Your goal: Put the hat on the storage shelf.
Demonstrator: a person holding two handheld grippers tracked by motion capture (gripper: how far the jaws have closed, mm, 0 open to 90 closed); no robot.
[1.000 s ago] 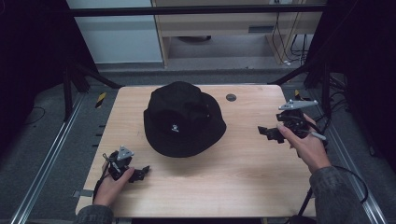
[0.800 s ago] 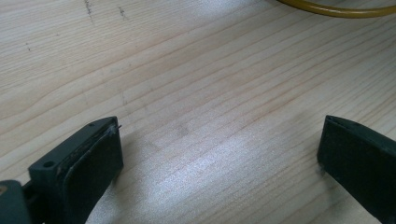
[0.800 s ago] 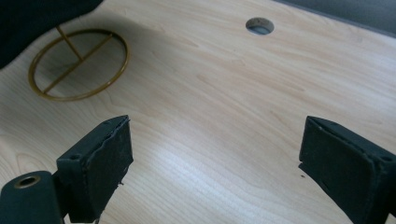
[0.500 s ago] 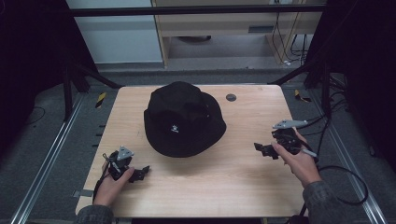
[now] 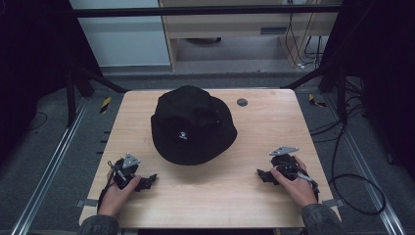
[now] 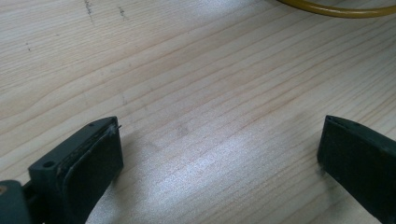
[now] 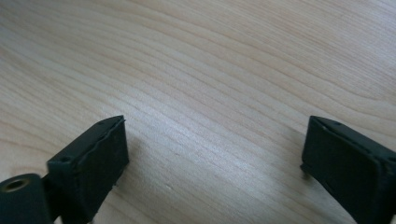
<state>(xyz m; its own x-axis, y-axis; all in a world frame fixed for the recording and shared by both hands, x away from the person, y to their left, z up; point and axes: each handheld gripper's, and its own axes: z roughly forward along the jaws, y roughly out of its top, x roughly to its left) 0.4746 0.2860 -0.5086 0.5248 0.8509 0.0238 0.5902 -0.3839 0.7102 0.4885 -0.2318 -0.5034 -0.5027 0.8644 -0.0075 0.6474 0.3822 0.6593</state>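
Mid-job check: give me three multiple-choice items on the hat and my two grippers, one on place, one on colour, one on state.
1. Where does the bucket hat lie?
A. mid-table, between the grippers
B. at the table's right edge
C. on the floor

2. What colour is the hat?
A. red
B. black
C. white

3. How do the left gripper and right gripper stand?
A. both shut
B. both open
C. one clamps the hat

Key: A, the high view shows it centred on the table; B, its fabric is black; B, bare wood shows between each pair of jaws.

small white emblem on black bucket hat (image 5: pixel 192 123), too small to read
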